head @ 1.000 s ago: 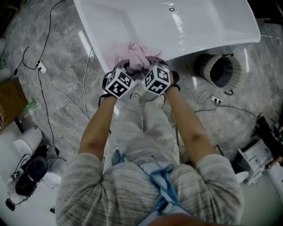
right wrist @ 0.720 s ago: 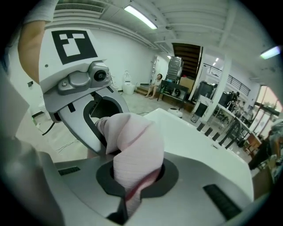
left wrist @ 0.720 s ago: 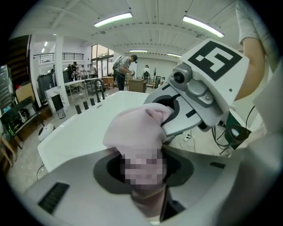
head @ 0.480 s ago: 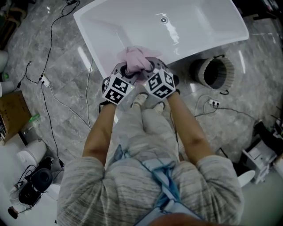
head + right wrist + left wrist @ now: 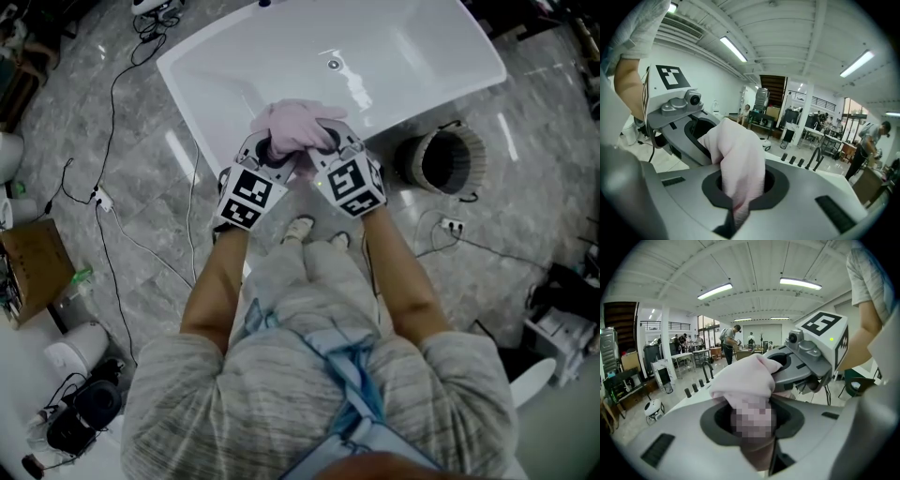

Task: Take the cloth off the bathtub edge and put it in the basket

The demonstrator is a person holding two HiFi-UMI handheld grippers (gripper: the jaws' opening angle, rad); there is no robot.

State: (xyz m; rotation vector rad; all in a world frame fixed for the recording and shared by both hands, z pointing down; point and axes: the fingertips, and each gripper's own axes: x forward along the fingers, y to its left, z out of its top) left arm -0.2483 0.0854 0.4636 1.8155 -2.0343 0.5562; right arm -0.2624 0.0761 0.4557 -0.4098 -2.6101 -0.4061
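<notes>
While both grippers held it, the pink cloth (image 5: 295,125) sat bunched in a lump between them, over the near edge of the white bathtub (image 5: 202,89) as seen from the head view. Couldn't tell if any of it touched the rim. The left gripper (image 5: 271,150) was clamped on the cloth's left side; its jaws had just been closing, with a fold of cloth wedged between them. The right gripper (image 5: 325,146) was pinched nearly together on a thin fold on the cloth's right side, and the rest of that fold bulged up out of its jaws. The two grippers met nose to nose, angled in toward each other, marker cubes toward the person. Both forearms (image 5: 217,281) reached forward from grey sleeves. The basket (image 5: 475,157), round with a ribbed white wall, stood on the grey marble floor (image 5: 141,159) just beside the tub's right corner, apart from the cloth. It looked dark inside. Black cables (image 5: 108,202) trailed over the floor at left. A cardboard box (image 5: 33,272) sat at the far left edge.
</notes>
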